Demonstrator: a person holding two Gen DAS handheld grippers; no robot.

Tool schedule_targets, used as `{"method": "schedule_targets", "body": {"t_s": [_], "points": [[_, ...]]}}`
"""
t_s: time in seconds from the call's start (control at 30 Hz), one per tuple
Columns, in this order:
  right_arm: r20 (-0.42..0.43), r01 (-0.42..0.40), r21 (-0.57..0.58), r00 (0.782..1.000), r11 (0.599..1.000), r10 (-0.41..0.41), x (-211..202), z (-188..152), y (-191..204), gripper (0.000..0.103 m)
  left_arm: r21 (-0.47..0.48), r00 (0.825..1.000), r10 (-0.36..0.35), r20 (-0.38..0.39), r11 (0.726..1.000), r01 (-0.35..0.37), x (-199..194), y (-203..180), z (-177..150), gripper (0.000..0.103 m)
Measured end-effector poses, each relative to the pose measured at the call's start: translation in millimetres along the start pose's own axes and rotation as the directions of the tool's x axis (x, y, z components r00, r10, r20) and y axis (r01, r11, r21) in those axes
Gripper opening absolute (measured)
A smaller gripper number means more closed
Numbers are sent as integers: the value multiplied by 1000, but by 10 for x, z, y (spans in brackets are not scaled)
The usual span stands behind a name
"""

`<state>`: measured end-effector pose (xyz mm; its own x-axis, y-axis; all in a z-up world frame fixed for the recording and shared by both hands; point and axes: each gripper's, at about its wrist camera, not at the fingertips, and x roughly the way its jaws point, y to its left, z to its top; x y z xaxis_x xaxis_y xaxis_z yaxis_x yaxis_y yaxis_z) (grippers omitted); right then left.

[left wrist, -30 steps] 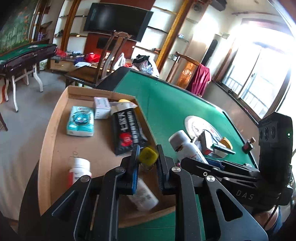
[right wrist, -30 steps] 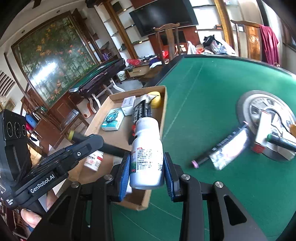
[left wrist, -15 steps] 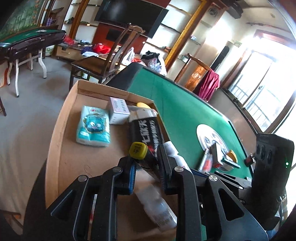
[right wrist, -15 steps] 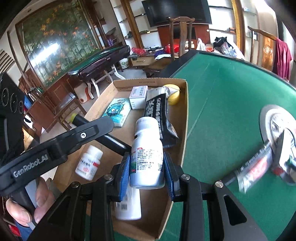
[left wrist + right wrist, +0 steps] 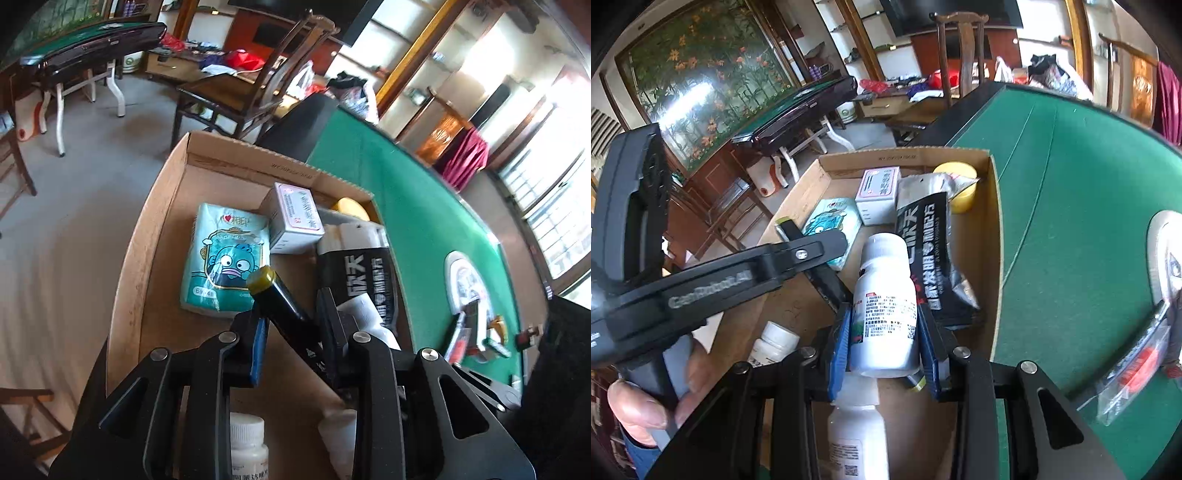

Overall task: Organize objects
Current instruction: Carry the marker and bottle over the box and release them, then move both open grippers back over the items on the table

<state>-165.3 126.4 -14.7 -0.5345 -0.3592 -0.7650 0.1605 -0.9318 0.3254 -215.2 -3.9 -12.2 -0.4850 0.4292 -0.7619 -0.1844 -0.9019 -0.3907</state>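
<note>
A dark marker with a yellow cap [image 5: 280, 299] slants between the fingers of my left gripper [image 5: 290, 314], whose jaws are opening. The blue pads stand off the marker, which leans loose across the gap. This happens low over the cardboard box [image 5: 155, 221]. My right gripper [image 5: 884, 332] is shut on a white pill bottle [image 5: 884, 291] with a printed label, held upright-tilted over the near end of the box [image 5: 995, 206]. From the right wrist view the left gripper [image 5: 827, 243] reaches in from the left, with the marker [image 5: 790, 229] under its finger.
Inside the box lie a teal tissue pack [image 5: 225, 254], a small white carton [image 5: 295, 218], a black pouch [image 5: 365, 273], a yellow roll [image 5: 351, 208] and two white bottles [image 5: 247, 446] [image 5: 857, 439]. On the green table [image 5: 1071, 184] a clear sachet [image 5: 1134, 365] leans on a round plate [image 5: 465, 280].
Both grippers moved over the box and lower. The left jaws parted and the marker tipped from upright to slanting. The right gripper kept its hold on the bottle.
</note>
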Motion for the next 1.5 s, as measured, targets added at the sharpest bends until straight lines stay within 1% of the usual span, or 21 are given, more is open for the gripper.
{"method": "schedule_targets", "body": {"t_s": [0.07,0.13,0.2,0.3,0.4,0.5,0.57,0.6,0.8,0.9,1.0,1.07,1.27,1.5], "points": [[-6,2,-8,1000,1000,-2,23,-1,16,34,5,1000,15,-12,1000,-15,59,-29,12,23],[-6,25,-18,1000,1000,-25,72,10,27,34,23,999,51,-11,998,-51,106,-70,11,23],[0,38,-31,999,999,-39,99,20,33,34,28,997,72,-11,997,-71,136,-79,10,24],[18,81,-77,997,994,-80,109,29,82,34,38,997,74,-19,997,-73,165,-77,11,24],[17,135,-110,991,985,-134,145,14,84,34,85,996,85,-6,993,-85,133,-121,-11,25],[12,132,-116,991,984,-131,164,-20,80,34,103,996,87,-1,991,-86,110,-143,-25,25],[10,137,-116,991,984,-136,161,-30,80,34,107,997,83,-6,991,-82,101,-146,-27,32],[7,135,-115,991,984,-135,152,-34,83,34,107,996,84,-6,991,-83,97,-145,-26,33],[-17,148,-126,988,981,-151,116,-73,76,35,106,997,80,-2,991,-79,47,-142,-58,33],[-19,167,-135,985,977,-171,99,-93,85,38,106,997,72,5,992,-73,-7,-140,-82,33],[-14,169,-140,985,976,-173,58,-114,84,41,111,998,68,9,991,-69,-38,-156,-112,33],[-7,169,-137,985,976,-172,20,-125,86,41,115,998,66,10,991,-66,-57,-175,-130,33],[5,140,-117,990,983,-140,-94,-170,82,41,129,998,58,12,990,-59,-90,-246,-198,33],[19,108,-78,994,991,-107,-273,-282,-45,41,151,999,48,11,987,-49,-144,-319,-279,33]]}}
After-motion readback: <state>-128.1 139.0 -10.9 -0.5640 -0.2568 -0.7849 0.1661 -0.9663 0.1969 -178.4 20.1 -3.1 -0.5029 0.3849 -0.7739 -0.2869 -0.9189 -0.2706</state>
